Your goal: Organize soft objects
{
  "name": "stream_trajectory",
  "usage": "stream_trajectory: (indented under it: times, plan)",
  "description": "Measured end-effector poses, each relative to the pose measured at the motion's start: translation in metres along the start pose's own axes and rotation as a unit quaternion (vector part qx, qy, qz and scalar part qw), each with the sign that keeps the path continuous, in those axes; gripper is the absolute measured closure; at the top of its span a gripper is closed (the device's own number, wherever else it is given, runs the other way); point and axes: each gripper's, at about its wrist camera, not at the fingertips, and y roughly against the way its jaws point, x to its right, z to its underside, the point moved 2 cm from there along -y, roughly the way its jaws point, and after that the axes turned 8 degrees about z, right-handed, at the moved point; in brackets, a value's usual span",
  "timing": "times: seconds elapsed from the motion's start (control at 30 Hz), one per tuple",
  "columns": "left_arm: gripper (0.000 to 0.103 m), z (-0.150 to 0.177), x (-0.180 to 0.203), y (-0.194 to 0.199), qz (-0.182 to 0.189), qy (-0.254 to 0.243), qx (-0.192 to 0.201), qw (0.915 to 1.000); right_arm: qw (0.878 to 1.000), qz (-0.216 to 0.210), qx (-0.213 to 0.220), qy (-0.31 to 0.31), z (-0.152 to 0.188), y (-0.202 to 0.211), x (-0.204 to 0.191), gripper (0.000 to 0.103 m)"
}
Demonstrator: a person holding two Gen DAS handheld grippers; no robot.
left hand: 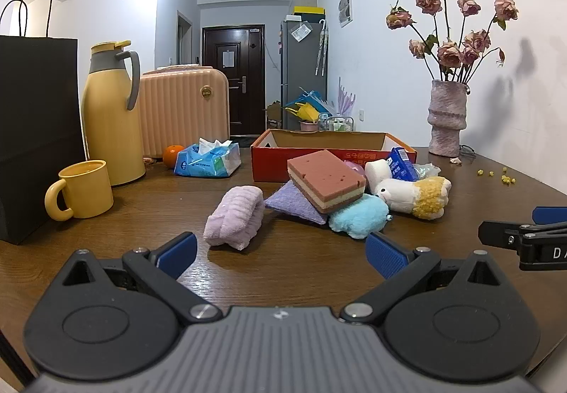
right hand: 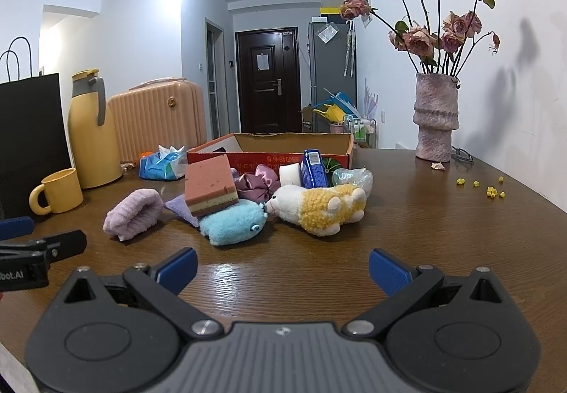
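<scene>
On the brown bench [left hand: 301, 272], a heap of soft things sits in front of the red box [left hand: 329, 153]. A pink sponge [left hand: 326, 182] lies on a purple pad [left hand: 296, 203] and a blue fluffy toy [left hand: 359, 217]. A rolled purple towel [left hand: 235, 219] is just beside them, and a white and yellow plush [right hand: 319, 207] too. The left gripper [left hand: 281, 253] and right gripper [right hand: 283, 270] both hover low with fingers wide apart, holding nothing.

The purple pad [left hand: 296, 207] lies mostly hidden beneath the sponge [left hand: 326, 182]; the black bag [left hand: 35, 130] is cut off.
</scene>
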Motion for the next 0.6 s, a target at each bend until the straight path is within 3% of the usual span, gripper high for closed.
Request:
stream_trajectory:
  times: [0.43,0.6]
  plan:
    - [0.0,-0.009,-0.007,-0.016,0.002,-0.005,-0.004,1.0,1.0,0.011,-0.001,0.013,-0.014,-0.014,0.0,0.0]
    - [0.0,-0.019,-0.017,-0.035,-0.015,-0.006,-0.012,0.9998,1.0,0.006,0.002,0.025,-0.026,-0.026,-0.003,0.0]
